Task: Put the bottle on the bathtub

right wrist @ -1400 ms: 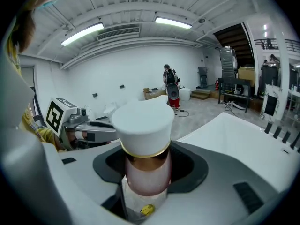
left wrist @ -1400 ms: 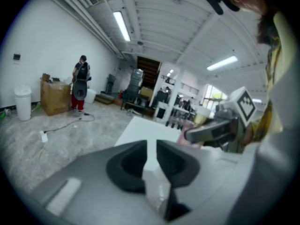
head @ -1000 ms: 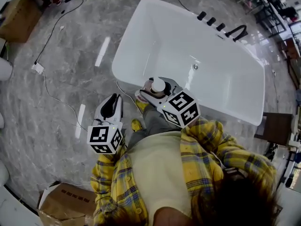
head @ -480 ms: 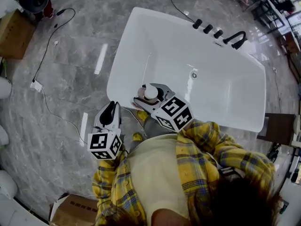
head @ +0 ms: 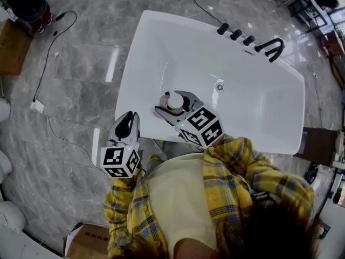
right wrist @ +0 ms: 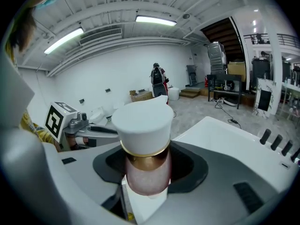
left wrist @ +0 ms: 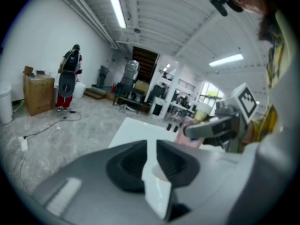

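Note:
A bottle (head: 173,100) with a white cap, a gold band and a pink body stands upright between the jaws of my right gripper (head: 175,102), which is shut on it. The bottle hangs over the near side of the white bathtub (head: 135,53). Up close, the bottle (right wrist: 143,139) fills the middle of the right gripper view, with my right gripper (right wrist: 146,170) clamped on its body and the bathtub (right wrist: 225,130) beyond. My left gripper (head: 128,122) is shut and holds nothing, just outside the bathtub's near left rim. My left gripper (left wrist: 150,146) shows closed jaws.
A black faucet (head: 273,45) and several black knobs sit on the tub's far rim, and a drain (head: 219,87) is in its wall. A cable (head: 51,55) crosses the marble floor at left. A cardboard box (head: 86,244) lies near my feet. A person (left wrist: 69,76) stands far off.
The right gripper with the bottle has moved from the tub's near edge to over its basin as I stepped closer. The left gripper stays shut beside the rim.

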The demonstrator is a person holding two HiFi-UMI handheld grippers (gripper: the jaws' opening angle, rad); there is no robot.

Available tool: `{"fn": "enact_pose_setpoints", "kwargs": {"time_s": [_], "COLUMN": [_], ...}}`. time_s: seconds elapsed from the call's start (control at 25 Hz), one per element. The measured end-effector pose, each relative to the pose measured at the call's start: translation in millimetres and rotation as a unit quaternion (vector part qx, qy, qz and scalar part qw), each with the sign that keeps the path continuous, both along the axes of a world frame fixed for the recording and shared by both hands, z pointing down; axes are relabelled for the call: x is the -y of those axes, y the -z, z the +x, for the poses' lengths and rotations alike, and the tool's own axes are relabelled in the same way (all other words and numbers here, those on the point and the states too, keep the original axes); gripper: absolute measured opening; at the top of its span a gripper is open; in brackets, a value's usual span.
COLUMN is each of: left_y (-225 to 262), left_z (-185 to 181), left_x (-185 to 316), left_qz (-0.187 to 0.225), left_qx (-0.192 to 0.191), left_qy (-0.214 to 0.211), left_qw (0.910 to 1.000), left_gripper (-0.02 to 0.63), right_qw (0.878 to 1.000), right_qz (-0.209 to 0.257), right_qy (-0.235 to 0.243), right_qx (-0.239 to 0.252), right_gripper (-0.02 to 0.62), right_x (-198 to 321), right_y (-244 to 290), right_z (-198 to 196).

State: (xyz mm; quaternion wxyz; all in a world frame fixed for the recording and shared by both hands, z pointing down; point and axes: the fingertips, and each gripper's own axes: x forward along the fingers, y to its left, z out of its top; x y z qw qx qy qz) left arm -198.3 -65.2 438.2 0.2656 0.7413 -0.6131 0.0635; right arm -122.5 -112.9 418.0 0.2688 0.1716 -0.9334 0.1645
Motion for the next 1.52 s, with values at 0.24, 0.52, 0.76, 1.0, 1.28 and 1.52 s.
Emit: {"fn": "enact_pose_setpoints", "kwargs": {"time_s": [0.24, 0.52, 0.76, 1.0, 1.28, 1.52], "left_y": [0.0, -6.9, -11.2, -20.1, -30.4, -37.7], "left_z": [12.8, 24.3, 42.7, 57.7, 66.3, 64.2], "left_x": [41.6, 84.3, 126.4, 156.2, 189.1, 212.9], "left_qz": [-0.005, -0.007, -0.002, 0.000, 0.001, 0.009], "left_qx": [-0.004, 0.001, 0.007, 0.014, 0.011, 0.016], "left_qy": [-0.008, -0.023, -0.054, -0.078, -0.090, -0.094], "left_qw": [0.9999, 0.9997, 0.9985, 0.9968, 0.9959, 0.9954], "left_gripper": [0.063, 0.063, 0.063, 0.063, 0.063, 0.063], "right_qw": [1.000, 0.998, 0.996, 0.993, 0.989, 0.986], "right_qz": [0.006, 0.009, 0.010, 0.017, 0.034, 0.057], "right_qy": [-0.026, -0.058, -0.085, -0.115, -0.139, -0.155], "right_qx": [-0.005, -0.005, -0.009, -0.019, -0.029, -0.033], "right_gripper": [0.221, 0.221, 0.221, 0.221, 0.221, 0.221], "right_x": [44.6, 88.4, 126.8, 161.4, 207.3, 255.6], "right_y": [-2.4, -10.1, -19.2, -34.1, -46.0, -51.0], "right_z": [16.3, 35.1, 51.8, 70.8, 84.0, 90.6]}}
